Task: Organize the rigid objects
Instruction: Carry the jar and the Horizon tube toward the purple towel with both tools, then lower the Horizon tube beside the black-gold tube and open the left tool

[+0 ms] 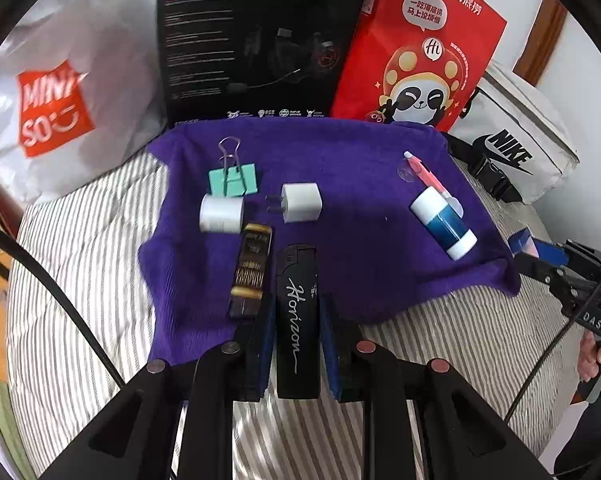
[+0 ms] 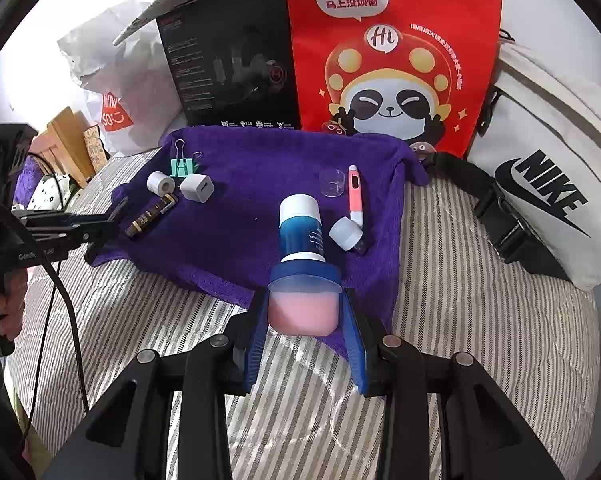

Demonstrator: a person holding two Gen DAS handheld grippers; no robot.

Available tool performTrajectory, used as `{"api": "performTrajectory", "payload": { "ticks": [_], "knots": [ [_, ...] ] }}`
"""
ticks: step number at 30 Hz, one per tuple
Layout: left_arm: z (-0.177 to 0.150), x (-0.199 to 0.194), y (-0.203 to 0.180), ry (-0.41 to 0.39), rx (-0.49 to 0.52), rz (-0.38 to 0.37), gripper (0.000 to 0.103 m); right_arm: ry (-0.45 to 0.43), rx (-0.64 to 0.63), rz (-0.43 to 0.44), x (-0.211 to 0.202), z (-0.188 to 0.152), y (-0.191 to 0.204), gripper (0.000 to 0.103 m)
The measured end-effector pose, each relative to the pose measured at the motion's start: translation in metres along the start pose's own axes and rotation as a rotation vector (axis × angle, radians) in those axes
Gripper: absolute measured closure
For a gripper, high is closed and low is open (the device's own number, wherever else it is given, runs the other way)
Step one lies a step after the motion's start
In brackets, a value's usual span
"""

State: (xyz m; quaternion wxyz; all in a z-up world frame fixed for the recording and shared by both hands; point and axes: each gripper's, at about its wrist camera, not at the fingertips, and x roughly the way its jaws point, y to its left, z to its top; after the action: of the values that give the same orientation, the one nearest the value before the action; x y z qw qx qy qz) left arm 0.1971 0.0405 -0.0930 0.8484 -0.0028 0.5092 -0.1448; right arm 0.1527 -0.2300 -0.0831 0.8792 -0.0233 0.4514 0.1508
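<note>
The left gripper (image 1: 296, 320) angled steeply downward over a striped bedspread (image 1: 80, 280), its blue-padded fingers (image 1: 260, 344) clamped on the flanks of a glossy black lighter (image 1: 297, 320) with white script along its body. The lighter hung lengthwise between the pads, its top toward twelve o'clock, over the near hem of a fuzzy purple towel (image 1: 340, 160).

The right gripper (image 2: 304, 304) tilted downward as well, grasping a small pink jar (image 2: 302, 312) with a translucent blue lid; its fingers (image 2: 256, 332) pressed the jar's sides, above the towel's near edge.

Only the left view showed the lighter, and at four o'clock a hand (image 1: 598, 360) on the other tool's grip. Only the right view showed the jar clearly, plus a clear cup (image 2: 332, 184) and a white cap (image 2: 346, 232) beside a pink pen (image 2: 354, 192); at nine o'clock it caught the left tool side-on.

On the towel lay a blue-and-white tube (image 1: 442, 222) at two o'clock, a brown-and-gold bar (image 1: 250, 270) just left of the lighter, a white cube charger (image 1: 300, 202), a white roll (image 1: 220, 214) and a mint binder clip (image 1: 232, 178) toward eleven o'clock.

Farthest, upright, stood a crinkled white bag (image 1: 60, 100), a black box (image 1: 256, 40), a red paper bag with a panda (image 1: 416, 60) and a white canvas bag (image 1: 516, 148).
</note>
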Motion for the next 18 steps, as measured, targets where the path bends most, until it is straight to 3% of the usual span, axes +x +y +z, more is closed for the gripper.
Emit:
{"api": "performTrajectory", "payload": {
  "ticks": [18],
  "knots": [
    [0.026,0.059,0.0,0.087,0.034,0.005,0.082,0.044,0.028,0.007,0.022,-0.005,-0.005,0.067]
  ]
}}
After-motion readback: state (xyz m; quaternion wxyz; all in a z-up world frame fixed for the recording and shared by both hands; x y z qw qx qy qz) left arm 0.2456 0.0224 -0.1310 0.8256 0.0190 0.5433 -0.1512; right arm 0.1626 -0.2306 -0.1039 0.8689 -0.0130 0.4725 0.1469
